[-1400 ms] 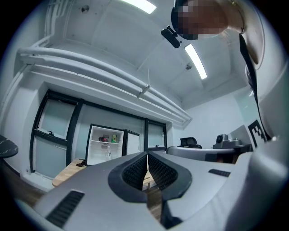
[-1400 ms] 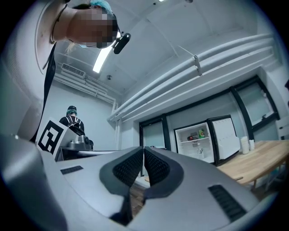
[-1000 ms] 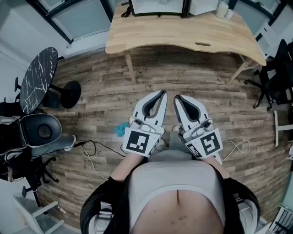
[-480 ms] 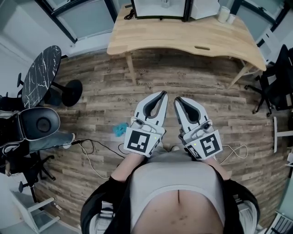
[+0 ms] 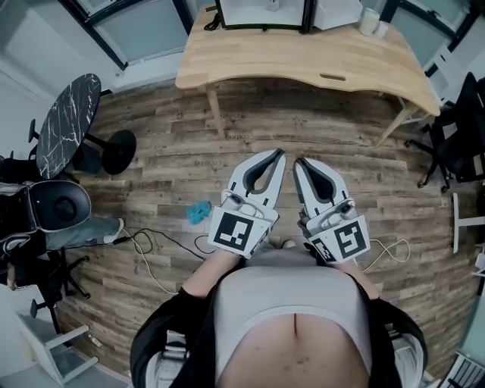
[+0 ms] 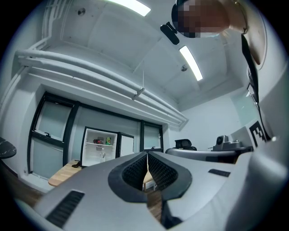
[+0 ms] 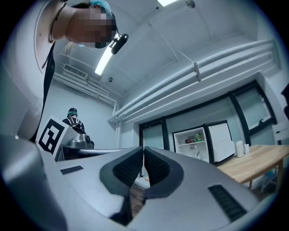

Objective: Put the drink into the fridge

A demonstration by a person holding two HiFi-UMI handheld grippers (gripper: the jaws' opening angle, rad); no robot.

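A small white fridge [image 5: 261, 10] stands on the wooden desk [image 5: 303, 59] with its door open. In the left gripper view the fridge [image 6: 101, 147] shows a red and a green item [image 6: 103, 141] on its upper shelf; the right gripper view shows the same fridge [image 7: 195, 143] and items [image 7: 193, 138]. My left gripper [image 5: 279, 152] and right gripper [image 5: 297, 161] are held side by side over the wooden floor, pointing at the desk. Both are shut with nothing between the jaws, which meet in the left gripper [image 6: 147, 155] and the right gripper [image 7: 143, 149] alike. Neither holds a drink.
Two white cups [image 5: 369, 19] sit at the desk's right end. A black marble round table [image 5: 64, 125] and a grey chair [image 5: 54, 209] stand at the left, a black chair [image 5: 462, 121] at the right. A blue object [image 5: 198, 214] and cables [image 5: 151, 258] lie on the floor. Another person [image 7: 73, 118] stands behind.
Both grippers have edged forward towards the desk, still shut and empty; the left one has shifted slightly right in the head view.
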